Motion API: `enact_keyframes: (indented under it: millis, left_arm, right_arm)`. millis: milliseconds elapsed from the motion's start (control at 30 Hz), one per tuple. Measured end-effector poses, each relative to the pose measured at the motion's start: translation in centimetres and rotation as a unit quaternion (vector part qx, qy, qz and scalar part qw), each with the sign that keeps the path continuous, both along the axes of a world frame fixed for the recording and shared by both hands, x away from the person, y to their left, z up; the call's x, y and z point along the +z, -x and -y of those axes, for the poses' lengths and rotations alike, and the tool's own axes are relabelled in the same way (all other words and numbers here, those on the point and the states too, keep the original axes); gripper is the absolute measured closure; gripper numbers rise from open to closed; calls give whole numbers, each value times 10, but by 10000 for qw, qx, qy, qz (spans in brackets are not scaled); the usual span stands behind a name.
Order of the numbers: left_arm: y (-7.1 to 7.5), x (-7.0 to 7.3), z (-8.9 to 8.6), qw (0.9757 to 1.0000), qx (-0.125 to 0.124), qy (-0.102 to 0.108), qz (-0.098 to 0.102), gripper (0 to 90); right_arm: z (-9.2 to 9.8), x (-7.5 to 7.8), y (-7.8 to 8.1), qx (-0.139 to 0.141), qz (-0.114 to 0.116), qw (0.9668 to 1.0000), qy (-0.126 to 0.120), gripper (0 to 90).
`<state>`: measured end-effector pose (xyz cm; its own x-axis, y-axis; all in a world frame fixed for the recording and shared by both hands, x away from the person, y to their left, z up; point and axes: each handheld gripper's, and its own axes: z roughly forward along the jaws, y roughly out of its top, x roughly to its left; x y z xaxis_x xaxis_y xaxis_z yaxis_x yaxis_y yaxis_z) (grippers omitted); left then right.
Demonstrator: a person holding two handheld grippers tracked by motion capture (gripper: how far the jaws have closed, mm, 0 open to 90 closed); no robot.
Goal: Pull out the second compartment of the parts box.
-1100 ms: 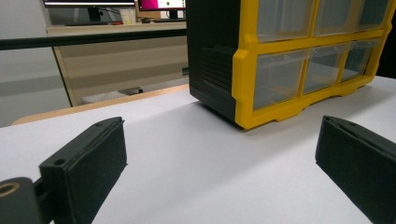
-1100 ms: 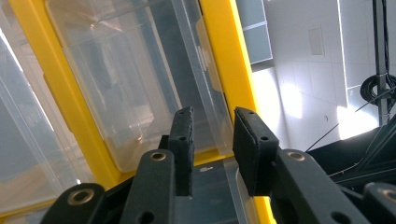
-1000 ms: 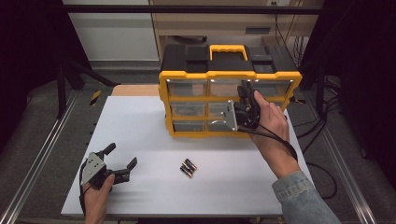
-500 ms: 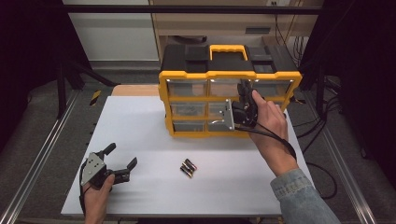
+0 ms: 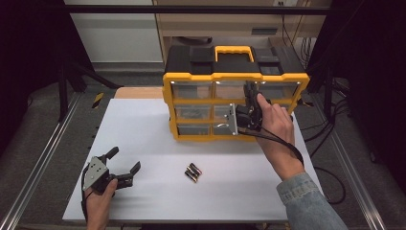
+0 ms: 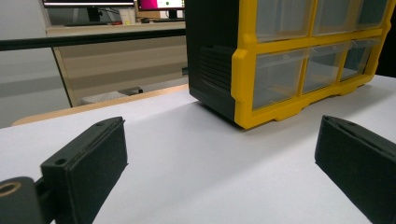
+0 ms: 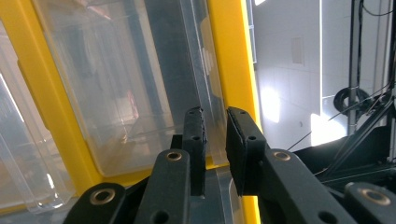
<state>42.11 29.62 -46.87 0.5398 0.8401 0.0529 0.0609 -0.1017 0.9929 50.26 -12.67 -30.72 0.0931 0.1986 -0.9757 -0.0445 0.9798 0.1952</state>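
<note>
A yellow and black organizer [image 5: 234, 76] with clear drawers stands at the back of the white table [image 5: 143, 124]. My right gripper [image 5: 250, 98] is pressed up against its front, right of the middle column. In the right gripper view its jaws [image 7: 215, 116] have just been closing, and the thin lip of a clear drawer [image 7: 130, 84] sits between the pads beside a yellow divider. My left gripper [image 5: 125, 159] rests on the table at the near left, open with nothing between its jaws [image 6: 224, 163]. The organizer [image 6: 243, 70] shows ahead of it.
Two small batteries [image 5: 193, 172] lie side by side on the table in front of the organizer. Metal rails run along both sides of the table, and cables hang at the right. A wooden board edge shows behind the table's far left.
</note>
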Motion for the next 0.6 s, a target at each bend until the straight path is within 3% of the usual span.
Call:
enact_keyframes:
  millis: [367,600]
  left_arm:
    - [0,0,-1,10000,14,20,4,20]
    - [0,0,-1,10000,17,20,1,20]
  right_arm:
    - [-1,-4,2,-95,171,9997,176,817]
    - [-1,-6,3,-96,242,9996,144,821]
